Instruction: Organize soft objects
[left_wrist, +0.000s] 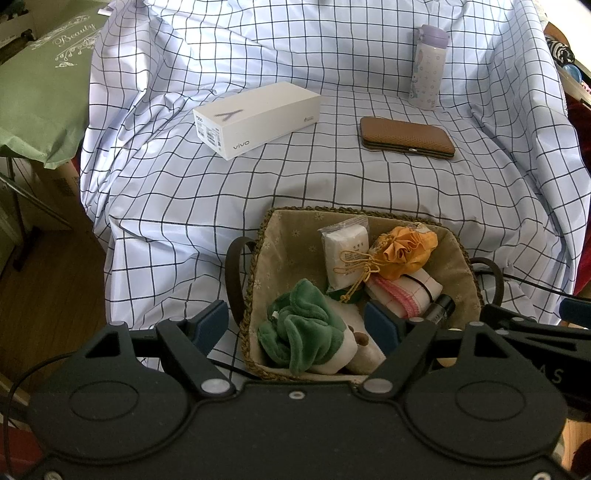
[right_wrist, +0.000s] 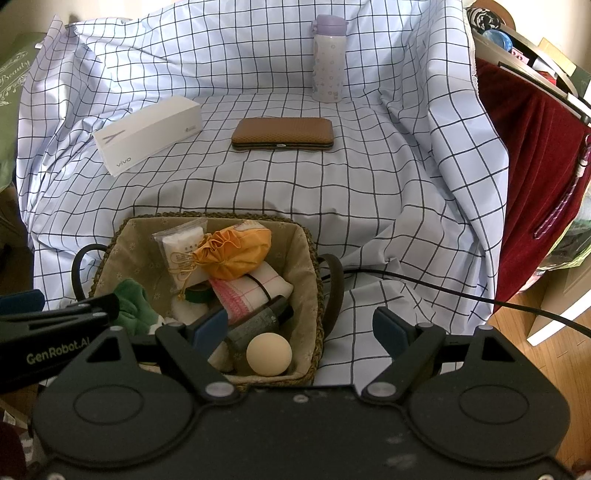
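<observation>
A woven basket (left_wrist: 332, 211) (right_wrist: 221, 215) with a fabric lining sits at the near edge of the checked sheet. In it lie a green plush (left_wrist: 299, 325) (right_wrist: 131, 302), a white packet (left_wrist: 345, 254) (right_wrist: 181, 247), an orange drawstring pouch (left_wrist: 402, 251) (right_wrist: 236, 254), a pink-trimmed cloth (left_wrist: 402, 291) (right_wrist: 255, 288), a dark bottle (left_wrist: 441, 306) and a cream ball (right_wrist: 269, 353). My left gripper (left_wrist: 295, 312) hovers open over the basket's left side, above the plush and not touching it. My right gripper (right_wrist: 301, 317) stands open across the basket's right rim, holding nothing.
On the sheet behind the basket lie a white phone box (left_wrist: 258, 118) (right_wrist: 147, 129) and a brown case (left_wrist: 406, 138) (right_wrist: 282, 133); a lilac flask (left_wrist: 428, 66) (right_wrist: 328, 59) stands at the back. A black cable (right_wrist: 443, 291) runs off right. A red cloth (right_wrist: 535, 166) hangs there.
</observation>
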